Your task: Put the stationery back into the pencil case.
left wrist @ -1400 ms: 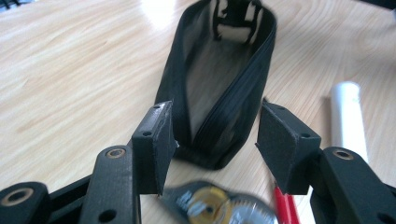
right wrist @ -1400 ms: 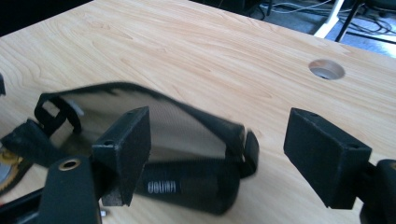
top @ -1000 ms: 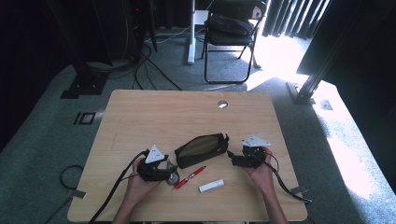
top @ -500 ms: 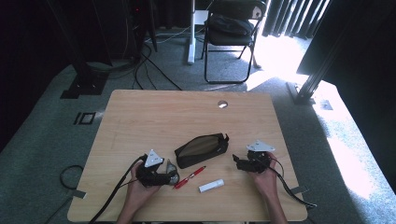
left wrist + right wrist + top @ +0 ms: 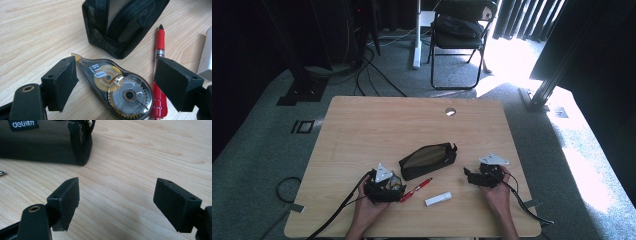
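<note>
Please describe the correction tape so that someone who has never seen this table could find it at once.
On the wooden table, look at the near edge, just in front of the black pencil case. The correction tape lies flat between the open jaws of the left gripper, beside a red pen. Its clear teardrop shell showing gear wheels inside sets it apart.

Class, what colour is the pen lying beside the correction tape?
Red with a black tip: the pen shows best in the left gripper view, beside the correction tape.
</note>
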Tool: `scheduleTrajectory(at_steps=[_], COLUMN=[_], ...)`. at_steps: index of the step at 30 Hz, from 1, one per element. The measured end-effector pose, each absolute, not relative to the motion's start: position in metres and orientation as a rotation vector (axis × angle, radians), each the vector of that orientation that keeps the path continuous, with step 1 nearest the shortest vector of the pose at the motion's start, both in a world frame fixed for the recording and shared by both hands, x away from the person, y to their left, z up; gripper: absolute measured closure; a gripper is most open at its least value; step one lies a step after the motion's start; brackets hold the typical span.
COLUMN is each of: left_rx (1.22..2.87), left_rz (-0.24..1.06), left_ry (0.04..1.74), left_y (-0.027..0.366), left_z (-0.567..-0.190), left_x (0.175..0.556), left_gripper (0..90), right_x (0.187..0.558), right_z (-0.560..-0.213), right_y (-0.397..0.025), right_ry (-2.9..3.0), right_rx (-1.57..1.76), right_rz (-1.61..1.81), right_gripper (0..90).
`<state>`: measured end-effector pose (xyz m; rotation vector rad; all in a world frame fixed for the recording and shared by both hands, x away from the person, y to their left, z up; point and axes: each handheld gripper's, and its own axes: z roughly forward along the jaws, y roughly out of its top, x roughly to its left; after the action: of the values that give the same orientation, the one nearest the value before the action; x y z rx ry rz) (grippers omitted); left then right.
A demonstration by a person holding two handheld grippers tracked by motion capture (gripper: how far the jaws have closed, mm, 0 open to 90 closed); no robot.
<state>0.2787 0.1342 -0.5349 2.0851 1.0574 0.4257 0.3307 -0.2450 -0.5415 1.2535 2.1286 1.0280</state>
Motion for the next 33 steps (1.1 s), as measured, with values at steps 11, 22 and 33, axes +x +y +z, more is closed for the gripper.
scheduleTrajectory(at_steps=[11, 22, 33], left_rx=[2.15, 2.141, 2.119], left_rz=[0.469, 0.473, 0.414], left_ry=[1.076, 1.113, 1.129], left_y=[0.13, 0.147, 0.167], left_z=[-0.542, -0.543, -0.548], left_x=[0.276, 0.282, 0.295], left_gripper=[15.9, 29.6, 33.6], right_x=[0.331, 0.331, 0.332], right_z=[-0.544, -0.545, -0.549], right_y=[-0.245, -0.245, -0.244], right_ry=[2.135, 2.142, 2.162], right_rx=[1.245, 1.241, 1.231], right_rz=[1.022, 1.008, 0.977], right_gripper=[20.7, 20.7, 20.8])
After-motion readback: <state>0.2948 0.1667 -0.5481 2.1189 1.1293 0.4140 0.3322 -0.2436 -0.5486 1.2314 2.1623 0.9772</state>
